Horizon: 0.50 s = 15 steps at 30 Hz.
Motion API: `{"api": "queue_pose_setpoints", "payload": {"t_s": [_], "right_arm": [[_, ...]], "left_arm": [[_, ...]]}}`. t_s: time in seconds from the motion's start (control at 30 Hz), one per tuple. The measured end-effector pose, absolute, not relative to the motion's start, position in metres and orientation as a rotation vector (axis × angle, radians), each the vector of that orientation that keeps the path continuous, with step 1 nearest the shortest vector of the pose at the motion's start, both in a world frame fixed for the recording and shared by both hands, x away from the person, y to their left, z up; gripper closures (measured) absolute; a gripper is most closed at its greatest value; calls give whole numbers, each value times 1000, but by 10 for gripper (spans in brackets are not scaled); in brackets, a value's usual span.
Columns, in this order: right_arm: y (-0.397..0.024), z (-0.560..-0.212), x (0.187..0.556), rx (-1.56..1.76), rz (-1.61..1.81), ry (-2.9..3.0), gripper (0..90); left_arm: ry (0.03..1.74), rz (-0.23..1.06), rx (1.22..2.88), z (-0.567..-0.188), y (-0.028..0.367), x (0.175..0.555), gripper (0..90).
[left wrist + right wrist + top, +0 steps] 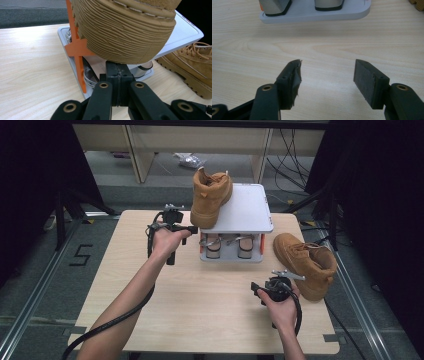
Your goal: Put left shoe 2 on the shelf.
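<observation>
A tan boot (pixel 210 195) stands on the white top shelf (pixel 247 207) of a small two-level rack, its toe hanging over the shelf's left front corner. My left gripper (pixel 192 228) is shut, and its closed jaws rest against the underside of the ribbed sole (pixel 125 30) at that toe. From the left gripper view the jaw tips (pixel 116 68) meet just under the sole, beside the rack's orange upright (pixel 78 47). A second tan boot (pixel 306 262) lies on the table right of the rack. My right gripper (pixel 327 75) hovers open over bare table, nothing between its pads.
The rack's lower shelf (pixel 312 13) holds a pair of sandals (pixel 227 245). The wooden table (pixel 200 305) ends close behind the rack. Dark floor, metal rails and black stands surround it. A cable trails from each gripper.
</observation>
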State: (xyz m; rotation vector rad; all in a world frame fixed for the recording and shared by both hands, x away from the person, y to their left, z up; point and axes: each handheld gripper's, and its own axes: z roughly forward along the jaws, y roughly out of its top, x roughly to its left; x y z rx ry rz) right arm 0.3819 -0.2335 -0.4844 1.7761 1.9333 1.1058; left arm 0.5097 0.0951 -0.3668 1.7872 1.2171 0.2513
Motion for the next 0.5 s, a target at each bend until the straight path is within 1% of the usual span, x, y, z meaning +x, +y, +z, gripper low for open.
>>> {"api": "queue_pose_setpoints", "payload": {"t_s": [0.07,0.1,0.37,0.5], "right_arm": [[-234,-483,381,1778,1126,1943,397],[-237,-485,383,1727,1126,1967,397],[-237,-485,383,1731,1116,1957,397],[-237,-484,383,1732,1119,1952,397]], "left_arm": [[1214,249,1797,-367,93,510,900],[1215,248,1795,-368,92,510,900],[1205,233,1811,-372,85,510,900],[1197,217,1809,-375,87,509,900]]}}
